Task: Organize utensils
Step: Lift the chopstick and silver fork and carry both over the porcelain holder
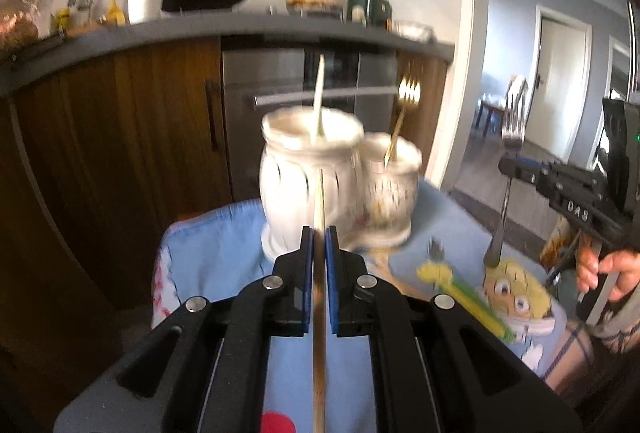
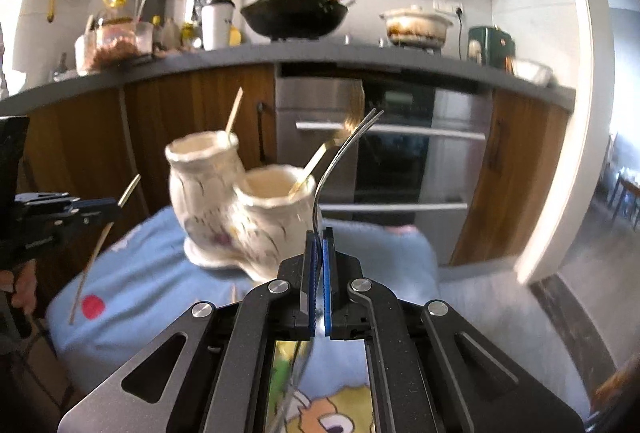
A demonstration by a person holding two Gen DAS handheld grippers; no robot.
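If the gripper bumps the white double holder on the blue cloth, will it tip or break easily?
The white double holder looks ceramic, so probably heavy and brittle. Its wide base suggests it resists tipping, though the soft blue cloth may let it rock. The chopstick inside might rattle.

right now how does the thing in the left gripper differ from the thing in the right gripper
The left gripper is shut on a chopstick; the right gripper is shut on a fork.
1. The chopstick is pale wood; the fork is shiny silver metal.
2. The chopstick is a straight thin stick; the fork curves and ends in prongs.
Shared: each is clamped partway along and lifted clear of the blue cloth, near the white double holder.
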